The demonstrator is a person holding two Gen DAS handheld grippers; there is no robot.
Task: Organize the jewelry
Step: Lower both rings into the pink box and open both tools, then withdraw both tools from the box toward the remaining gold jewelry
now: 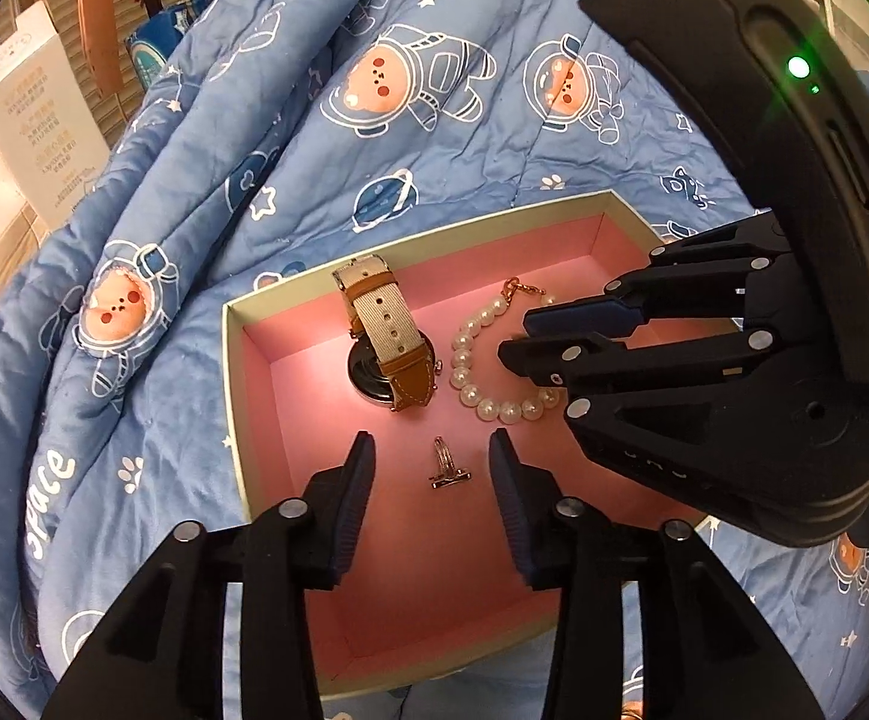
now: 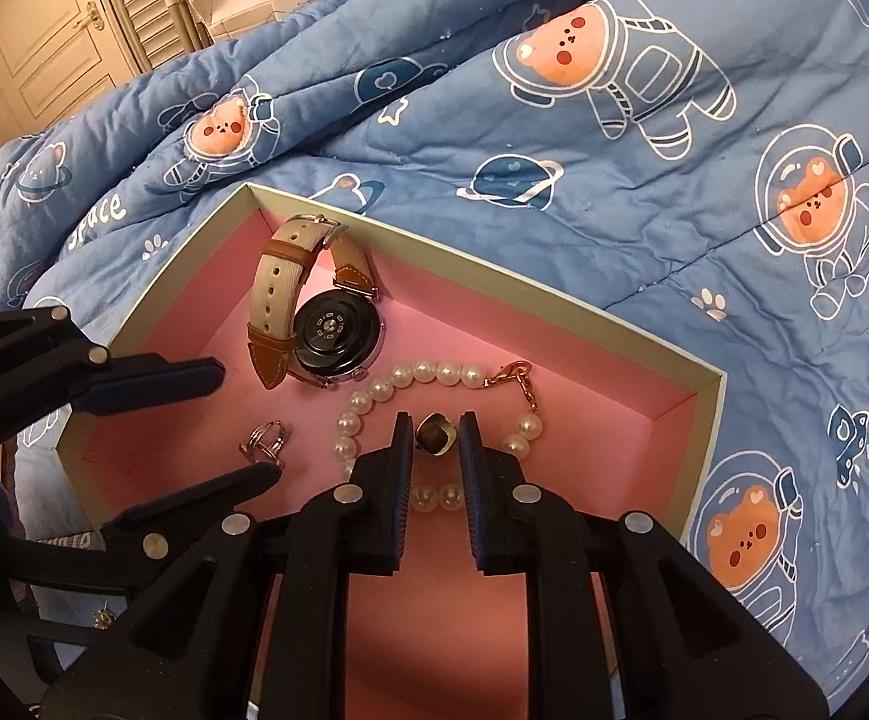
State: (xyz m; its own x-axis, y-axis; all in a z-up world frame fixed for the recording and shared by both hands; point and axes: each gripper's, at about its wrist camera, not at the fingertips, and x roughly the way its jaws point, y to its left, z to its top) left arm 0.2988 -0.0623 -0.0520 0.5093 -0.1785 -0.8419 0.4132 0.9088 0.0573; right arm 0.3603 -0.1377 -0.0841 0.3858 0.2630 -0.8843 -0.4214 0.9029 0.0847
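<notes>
1. Pink-lined box [image 1: 236, 360] resting on a blue space-print quilt [image 1: 464, 120] on a bed, both claws tilted down into it.
2. Left claw [image 1: 431, 468] spread, pads clear of everything; small silver ring [image 1: 448, 468] lying on the box floor between its fingertips, untouched on either side.
3. Right claw [image 2: 436, 441] narrowly parted around a dark, gold-rimmed stone piece [image 2: 434, 433]; contact between pads and piece too fine to make out, so grip or release impossible to call.
4. Pearl bracelet [image 2: 410, 375] curled on the pink floor around the right claw's tips, gold clasp just beyond and to its right, a few beads showing between the fingers behind the stone piece.
5. Watch [image 2: 326, 333] face down beyond both claws, tan-and-cream strap looped toward the far corner of the box, just beside the bracelet, well ahead of the ring.
6. Step in hand, by appearances: setting small pieces down inside the box, ring apparently placed, stone piece at the point of placement.
7. Next move, as a judgement: a straight lift of each claw clear of the box, without dragging pearls or nudging the ring; for the right claw, a slightly wider spread first if the stone piece clings to a pad.
</notes>
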